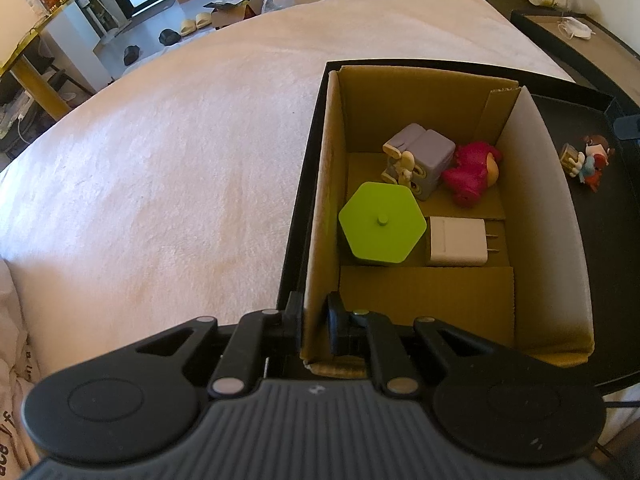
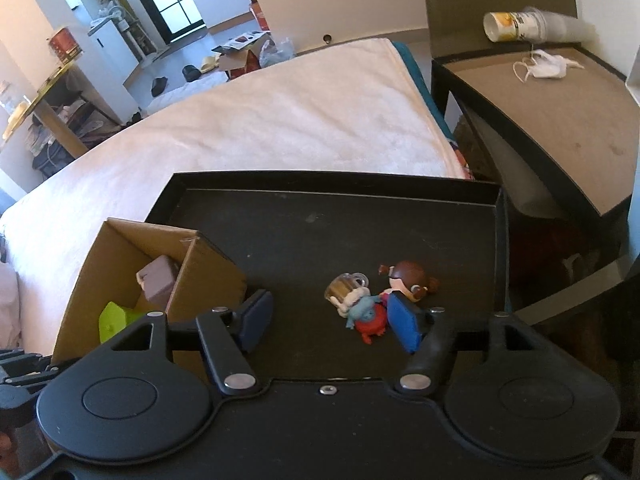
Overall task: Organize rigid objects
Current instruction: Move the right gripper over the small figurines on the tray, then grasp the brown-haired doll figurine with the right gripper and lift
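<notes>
A cardboard box (image 1: 324, 184) stands in a black tray (image 1: 600, 240) on the bed. It holds a green hexagonal piece (image 1: 380, 226), a white charger plug (image 1: 460, 242), a grey block toy (image 1: 420, 162) and a pink plush figure (image 1: 472, 174). My left gripper (image 1: 314, 322) is shut on the box's near left wall. A small doll figure (image 2: 376, 300) with brown hair lies on the tray floor. My right gripper (image 2: 332, 320) is open around the doll, its right blue pad (image 2: 404, 322) beside it. The box also shows in the right wrist view (image 2: 116, 264).
The tray (image 2: 328, 184) sits on a white blanket (image 1: 160, 160). A dark side table (image 2: 560, 120) at the right carries a tipped stack of cups (image 2: 520, 26) and a face mask (image 2: 548, 66). Shoes and cartons lie on the far floor.
</notes>
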{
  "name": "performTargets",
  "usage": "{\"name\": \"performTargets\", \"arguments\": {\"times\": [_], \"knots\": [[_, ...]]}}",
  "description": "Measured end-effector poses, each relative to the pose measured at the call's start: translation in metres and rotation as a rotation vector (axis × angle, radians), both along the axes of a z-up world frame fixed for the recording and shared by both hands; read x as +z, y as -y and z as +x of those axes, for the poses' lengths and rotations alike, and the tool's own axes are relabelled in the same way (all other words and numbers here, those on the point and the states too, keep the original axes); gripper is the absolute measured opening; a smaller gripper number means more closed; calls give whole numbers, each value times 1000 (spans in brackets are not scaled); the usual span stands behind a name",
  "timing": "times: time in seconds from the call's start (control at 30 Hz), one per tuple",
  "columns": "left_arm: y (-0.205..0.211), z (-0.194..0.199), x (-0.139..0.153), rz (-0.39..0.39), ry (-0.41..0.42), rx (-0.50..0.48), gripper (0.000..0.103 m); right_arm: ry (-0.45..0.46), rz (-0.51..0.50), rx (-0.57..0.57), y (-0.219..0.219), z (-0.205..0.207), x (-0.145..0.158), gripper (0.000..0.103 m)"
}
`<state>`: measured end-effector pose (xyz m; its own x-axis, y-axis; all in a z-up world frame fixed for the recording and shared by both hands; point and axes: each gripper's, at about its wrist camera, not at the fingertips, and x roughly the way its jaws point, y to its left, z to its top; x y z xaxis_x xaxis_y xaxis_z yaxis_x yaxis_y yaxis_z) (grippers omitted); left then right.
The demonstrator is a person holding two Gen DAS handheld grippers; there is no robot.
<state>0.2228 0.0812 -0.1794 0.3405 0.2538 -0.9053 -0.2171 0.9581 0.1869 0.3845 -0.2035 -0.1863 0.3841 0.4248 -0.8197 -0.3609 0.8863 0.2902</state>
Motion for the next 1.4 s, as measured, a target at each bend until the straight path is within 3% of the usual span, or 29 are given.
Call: {"name": "performTargets", "arguments": {"times": [0.2, 0.47, 0.57, 0.77, 1.1, 1.33, 1.4], "knots": [[0, 0, 0, 1, -1, 2, 12, -73, 67, -52, 17, 18, -10, 67], [-1, 0, -1, -1, 0, -1, 12, -96, 58, -92, 28, 33, -23, 67], [-1, 0, -1, 1, 1, -3, 12, -64, 23, -104, 24, 35, -26, 67], [0, 0, -1, 4, 1, -6, 12, -50, -31, -108, 13, 43, -40, 55], [-1, -1, -1, 0, 4, -6, 12, -83, -116, -117, 2, 55, -68, 52], [0, -1, -1, 5, 3, -10, 12, -42, -145, -95, -4, 49, -67, 49], [0, -1, -1, 3, 3, -10, 12, -28, -144, -83, -7, 46, -62, 41]]}}
